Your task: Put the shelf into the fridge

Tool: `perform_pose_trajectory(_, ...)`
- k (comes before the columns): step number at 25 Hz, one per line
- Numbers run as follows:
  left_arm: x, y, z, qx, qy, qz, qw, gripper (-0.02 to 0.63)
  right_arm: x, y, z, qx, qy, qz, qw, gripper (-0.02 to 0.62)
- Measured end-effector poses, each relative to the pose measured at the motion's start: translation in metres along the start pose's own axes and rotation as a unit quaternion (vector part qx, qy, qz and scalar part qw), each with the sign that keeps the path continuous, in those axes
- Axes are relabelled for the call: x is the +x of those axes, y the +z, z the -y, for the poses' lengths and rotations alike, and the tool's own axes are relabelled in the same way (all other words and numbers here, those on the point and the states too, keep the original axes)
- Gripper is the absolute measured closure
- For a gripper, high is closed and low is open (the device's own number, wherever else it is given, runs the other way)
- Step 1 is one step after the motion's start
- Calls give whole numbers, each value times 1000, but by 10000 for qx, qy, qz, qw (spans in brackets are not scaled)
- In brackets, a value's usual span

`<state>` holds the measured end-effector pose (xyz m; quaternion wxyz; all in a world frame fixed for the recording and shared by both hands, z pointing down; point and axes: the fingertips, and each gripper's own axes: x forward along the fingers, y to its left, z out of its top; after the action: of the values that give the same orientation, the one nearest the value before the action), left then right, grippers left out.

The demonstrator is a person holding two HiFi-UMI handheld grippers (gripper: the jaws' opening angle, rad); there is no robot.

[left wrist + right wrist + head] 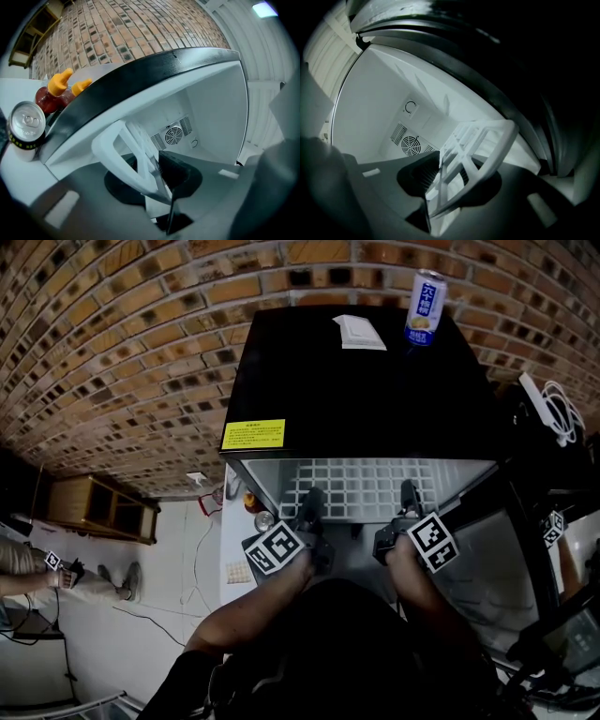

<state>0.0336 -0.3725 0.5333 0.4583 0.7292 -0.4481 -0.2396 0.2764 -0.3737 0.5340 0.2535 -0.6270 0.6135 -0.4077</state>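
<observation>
The left gripper (152, 174) is clamping the front edge of the white grid shelf (361, 486), its jaws drawn narrow on the plastic. The right gripper (450, 183) is standing wider, its jaws straddling the same edge without pressing on it. The shelf is sitting inside the open black fridge (375, 390), reaching toward the back wall, where a round fan vent (173, 135) is showing. Just left of the fridge, a drink can (26, 124) and two yellow-capped sauce bottles (58, 91) are standing on a white tabletop (234, 545). Farthest off, a tall blue-and-white can (425, 307) is standing on the fridge's top beside a white card (359, 332).
</observation>
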Motion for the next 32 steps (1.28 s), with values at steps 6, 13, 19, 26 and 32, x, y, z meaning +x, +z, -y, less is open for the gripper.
perform_pose_trajectory(6,4,-1,0,21,12,65,10000,522,1,2,1,-19,-27,108,9999,453)
perform_pose_trajectory(13,20,7,-5,-89,271,256,9993,525,20,4,1,60,-79,82,9999,451)
perform_pose_trajectory(19,25,7,-5,72,295,357,9989,518,22,7,1,-49,-60,209,9998,449)
perform_pose_trajectory(26,30,9,-6,74,324,390,9987,517,27,7,2,12,-88,188,9998,449)
perform_pose_trajectory(32,37,13,-7,149,357,416,9984,515,34,9,0,-18,-93,191,9998,448)
